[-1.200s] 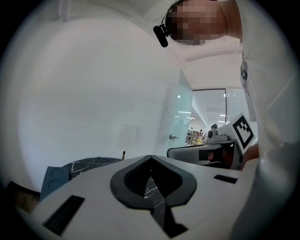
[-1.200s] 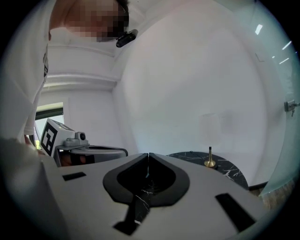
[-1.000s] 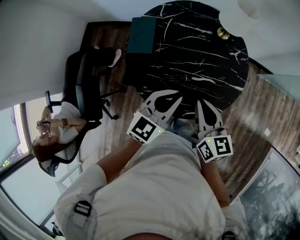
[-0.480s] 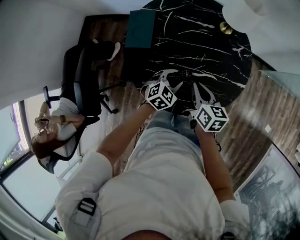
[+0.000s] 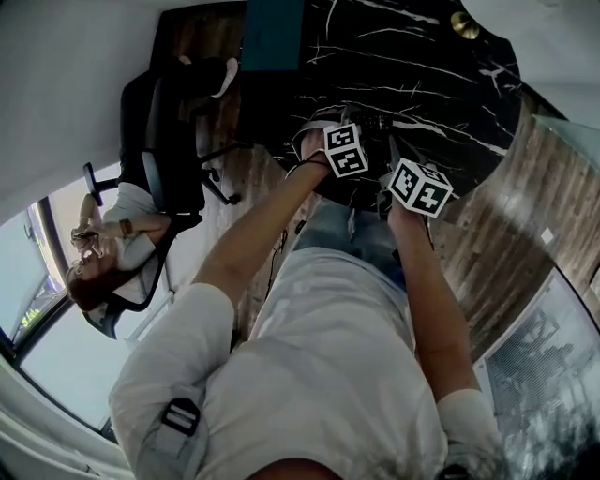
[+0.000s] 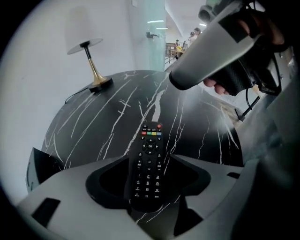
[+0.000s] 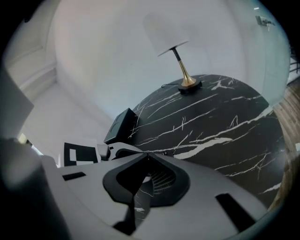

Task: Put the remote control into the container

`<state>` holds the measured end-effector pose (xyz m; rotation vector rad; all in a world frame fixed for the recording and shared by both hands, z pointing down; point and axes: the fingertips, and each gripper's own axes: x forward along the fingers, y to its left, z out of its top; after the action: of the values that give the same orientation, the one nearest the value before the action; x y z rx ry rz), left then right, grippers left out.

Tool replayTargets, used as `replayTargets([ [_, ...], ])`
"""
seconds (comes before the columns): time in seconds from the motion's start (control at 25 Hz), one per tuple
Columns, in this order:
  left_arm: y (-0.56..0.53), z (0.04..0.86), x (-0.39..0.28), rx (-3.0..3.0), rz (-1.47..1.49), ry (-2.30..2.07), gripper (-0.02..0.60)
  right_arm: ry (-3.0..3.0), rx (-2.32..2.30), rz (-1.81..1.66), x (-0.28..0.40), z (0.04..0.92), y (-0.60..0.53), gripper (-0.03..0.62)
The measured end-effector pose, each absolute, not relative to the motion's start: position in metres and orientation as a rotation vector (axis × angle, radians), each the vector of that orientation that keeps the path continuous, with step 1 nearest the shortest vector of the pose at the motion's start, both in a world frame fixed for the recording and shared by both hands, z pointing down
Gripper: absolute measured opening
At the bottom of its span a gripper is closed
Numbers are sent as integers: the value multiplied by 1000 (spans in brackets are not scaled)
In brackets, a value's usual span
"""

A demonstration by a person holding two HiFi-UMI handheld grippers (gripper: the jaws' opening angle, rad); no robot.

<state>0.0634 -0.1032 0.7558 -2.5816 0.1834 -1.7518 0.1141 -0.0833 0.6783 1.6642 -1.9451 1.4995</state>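
Black marble table [image 5: 450,66] on a wood-plank floor [image 5: 497,206]. Brass lamp [image 6: 91,61] at its far edge, office chair [image 5: 173,141] beside it, maybe a window [image 5: 37,300] beyond.

A round black marble tabletop [image 5: 441,84] with white veins stands on a wood-plank floor [image 5: 511,202]. Close to the tabletop's far edge stands a lamp [image 6: 90,65] with a white shade, a thin dark stem and a brass base [image 5: 466,25]. Off the tabletop's left edge, a person [image 5: 117,239] sits in a black office chair [image 5: 164,155] beside a window [image 5: 33,300]
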Motion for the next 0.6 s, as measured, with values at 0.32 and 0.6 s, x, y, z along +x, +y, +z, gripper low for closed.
replayTargets([
  [0.32,-103,768,64,-2623,-1791,86,246,-1903,1647,1529,109,707,-78,12],
  [0.6,-101,764,61,-2654,-1770,105,216,-1902,1676,1512,115,702,-79,12],
])
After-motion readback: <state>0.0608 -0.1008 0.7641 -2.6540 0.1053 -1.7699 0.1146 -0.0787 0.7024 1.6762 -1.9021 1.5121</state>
